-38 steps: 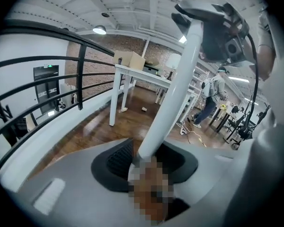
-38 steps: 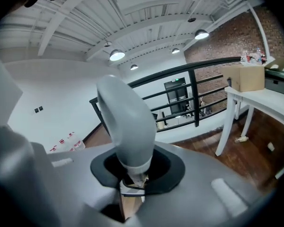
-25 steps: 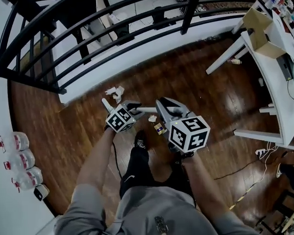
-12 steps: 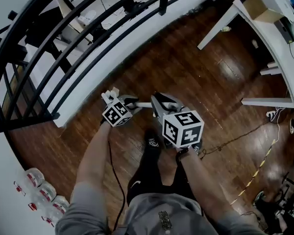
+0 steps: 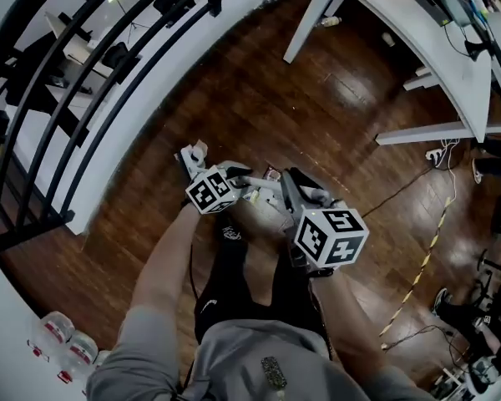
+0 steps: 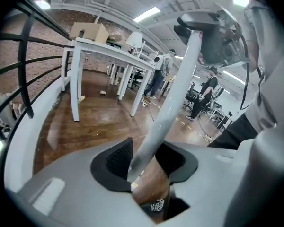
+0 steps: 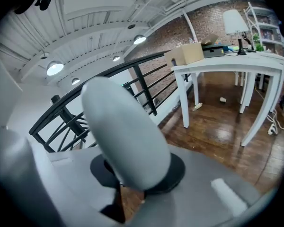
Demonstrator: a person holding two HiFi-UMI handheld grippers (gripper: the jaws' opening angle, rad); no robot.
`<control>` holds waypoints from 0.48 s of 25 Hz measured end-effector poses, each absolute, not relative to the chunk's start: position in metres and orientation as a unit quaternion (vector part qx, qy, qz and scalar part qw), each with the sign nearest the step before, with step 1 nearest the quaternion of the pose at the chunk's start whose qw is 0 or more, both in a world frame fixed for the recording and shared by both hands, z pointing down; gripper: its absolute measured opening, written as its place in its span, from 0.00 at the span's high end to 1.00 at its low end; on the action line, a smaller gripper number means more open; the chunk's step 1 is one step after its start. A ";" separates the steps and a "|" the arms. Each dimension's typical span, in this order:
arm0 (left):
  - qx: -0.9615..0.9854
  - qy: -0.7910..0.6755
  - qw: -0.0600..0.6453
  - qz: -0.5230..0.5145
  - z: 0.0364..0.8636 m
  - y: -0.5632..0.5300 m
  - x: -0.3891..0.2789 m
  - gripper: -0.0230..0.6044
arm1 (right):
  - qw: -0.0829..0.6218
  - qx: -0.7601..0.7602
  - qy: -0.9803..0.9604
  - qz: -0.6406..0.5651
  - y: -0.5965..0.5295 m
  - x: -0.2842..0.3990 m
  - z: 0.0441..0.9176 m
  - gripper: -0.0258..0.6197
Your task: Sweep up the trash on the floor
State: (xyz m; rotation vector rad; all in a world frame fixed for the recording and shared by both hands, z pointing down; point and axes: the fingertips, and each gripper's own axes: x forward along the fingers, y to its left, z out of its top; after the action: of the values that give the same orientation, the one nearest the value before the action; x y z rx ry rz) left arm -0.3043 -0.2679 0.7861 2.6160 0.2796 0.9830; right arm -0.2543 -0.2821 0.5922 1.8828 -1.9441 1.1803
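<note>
**As the view swings down, both tools line up on the litter**

Since a second ago, the head view has swung. The black railing [image 5: 108, 65] has slid to the upper left, while both grippers have kept together over the same patch of wooden floor [image 5: 259, 98]. I judge the person is lining up on the trash and the sweep has not yet begun. Crumpled white paper [image 5: 199, 151] lies between the railing and the left gripper [image 5: 240, 177]. At this size I cannot say whether the two touch, and the paper shows no clear long axis. A white pole [image 5: 263, 195] runs from that gripper away from the railing to the right gripper [image 5: 290, 189].

Seen from the left gripper [image 6: 146, 167] view, the jaws have just eased slightly wider, yet they still pinch the white pole [image 6: 173, 93]. Its long axis climbs from them up and away from the railing.

Seen from the right gripper [image 7: 137, 174] view, narrow jaws clamp a thick grey handle [image 7: 125, 131], its rounded end leaning toward the railing.
</note>
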 end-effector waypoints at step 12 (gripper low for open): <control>0.906 0.207 0.156 0.334 0.776 -0.141 -0.132 0.72 | 0.072 0.715 -0.564 0.407 -0.152 -0.083 0.581 0.87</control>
State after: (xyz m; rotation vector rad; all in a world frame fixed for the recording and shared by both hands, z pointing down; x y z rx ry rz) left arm -0.1318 -0.1408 0.7764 2.5949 0.5935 0.9560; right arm -0.0830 -0.1524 0.5811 2.1483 -1.6958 1.2223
